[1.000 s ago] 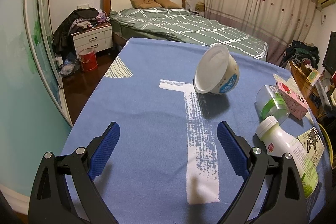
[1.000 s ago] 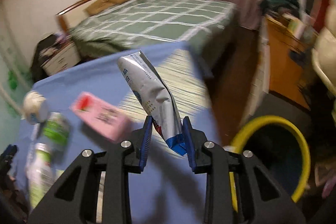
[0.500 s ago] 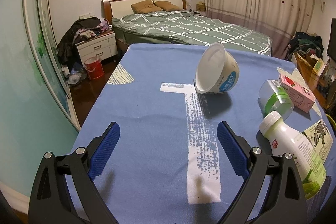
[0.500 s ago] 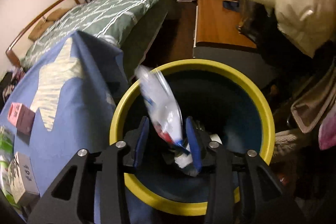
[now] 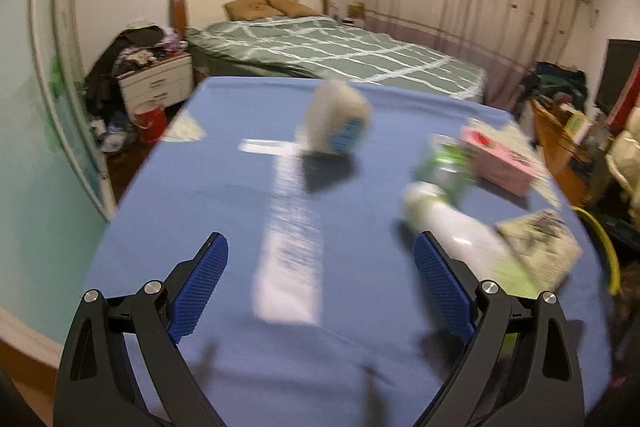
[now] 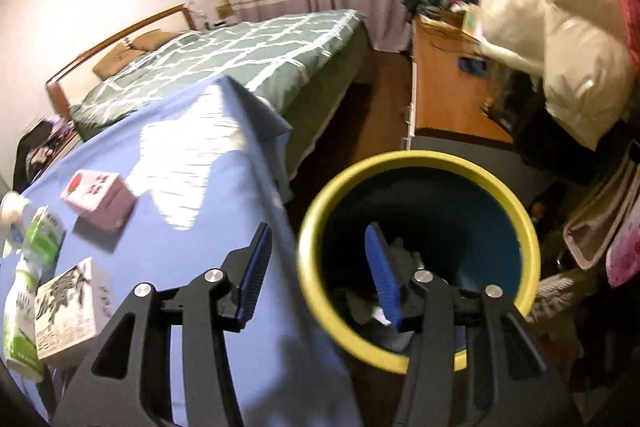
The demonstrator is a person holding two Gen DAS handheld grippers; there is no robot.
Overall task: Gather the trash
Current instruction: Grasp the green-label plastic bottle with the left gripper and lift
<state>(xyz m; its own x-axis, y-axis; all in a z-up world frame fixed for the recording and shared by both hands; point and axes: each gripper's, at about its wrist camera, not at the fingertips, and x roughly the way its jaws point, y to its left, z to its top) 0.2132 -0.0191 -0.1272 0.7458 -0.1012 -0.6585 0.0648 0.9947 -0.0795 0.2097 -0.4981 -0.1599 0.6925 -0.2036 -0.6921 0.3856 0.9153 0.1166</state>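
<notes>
My right gripper [image 6: 316, 267] is open and empty, over the near rim of a yellow-rimmed blue bin [image 6: 516, 203] that holds crumpled trash [image 6: 404, 259]. Left of the bin on the blue tablecloth [image 6: 192, 259] lie a pink carton [image 6: 98, 201], a green cup [image 6: 44, 239], a white-and-green bottle [image 6: 18, 315] and a printed box [image 6: 66, 311]. My left gripper [image 5: 320, 283] is open and empty above the cloth. In its blurred view lie a tipped white tub [image 5: 336, 123], the bottle [image 5: 460, 231], the green cup [image 5: 444, 163] and the pink carton [image 5: 500, 163].
A green bed [image 5: 332, 47] stands behind the table. A wooden desk [image 6: 444, 83] and a cream puffer jacket [image 6: 552, 27] are beyond the bin. A nightstand [image 5: 156, 83] and a red bucket [image 5: 150, 121] are at the far left.
My right gripper opened over the bin and the silver wrapper it held is gone from between the fingers. It then swung left toward the table. My left gripper's view shifted left and blurred.
</notes>
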